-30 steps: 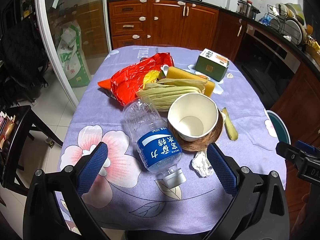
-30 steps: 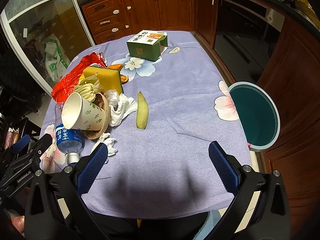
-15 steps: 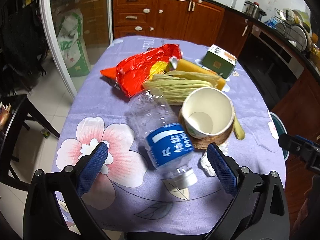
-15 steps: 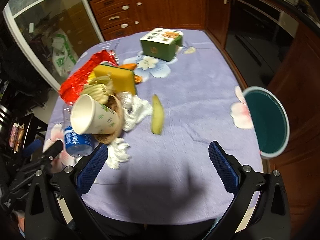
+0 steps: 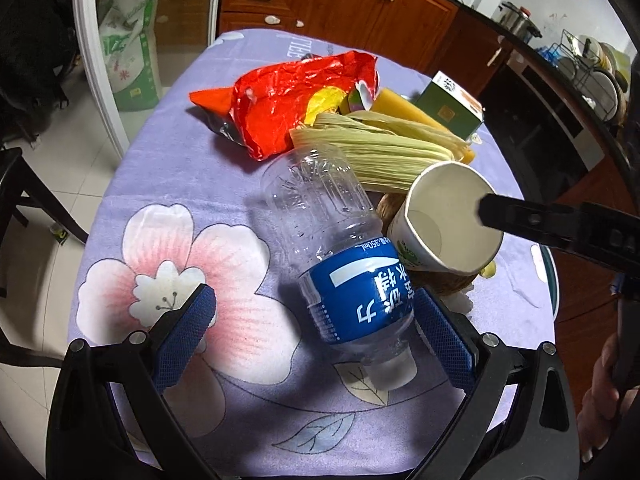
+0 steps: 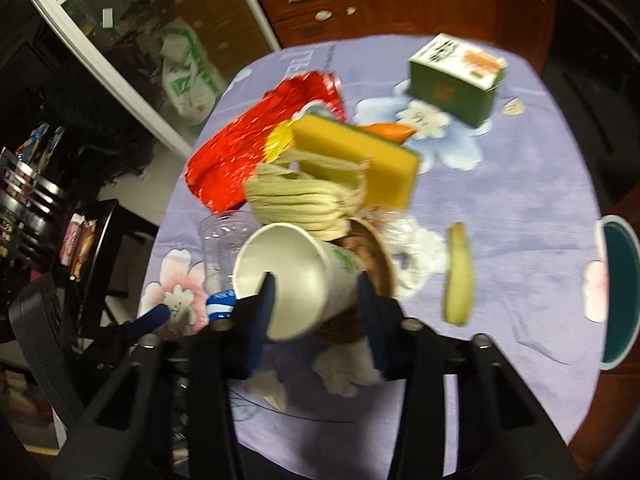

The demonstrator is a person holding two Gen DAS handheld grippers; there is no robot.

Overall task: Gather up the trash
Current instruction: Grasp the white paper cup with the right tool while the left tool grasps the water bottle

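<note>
1. The right gripper (image 6: 316,300) is closing its jaws around the paper cup (image 6: 296,276). One blue finger sits at the cup's open mouth and the other is on the outer wall. The picture is blurry, so I cannot tell if the pads press the cup yet.
2. The paper cup is white with green leaf prints. It lies tipped on its side on a brown round bowl (image 6: 374,256), with its mouth toward the camera.
3. The left gripper (image 5: 316,344) is wide open. A plastic bottle (image 5: 340,264) lies between its blue pads, not touched by either one.
4. The bottle is clear and lies just beside the cup. Its blue label has white Chinese writing and "350mL" on the edge — the white cap points at the camera.
5. Behind the cup lie pale corn husks (image 5: 376,148), a yellow sponge (image 6: 360,160) and a red shiny bag (image 5: 288,96).
6. Farther behind the cup stands a green box (image 6: 456,80) with a white top — its writing is too small to read.
7. A banana peel (image 6: 458,276) lies to the right of the cup, on the purple flowered tablecloth (image 5: 180,160).
8. White crumpled tissue (image 6: 344,372) lies just in front of the cup.
9. A teal bin (image 6: 618,292) stands past the table edge, well apart from the cup.
</note>
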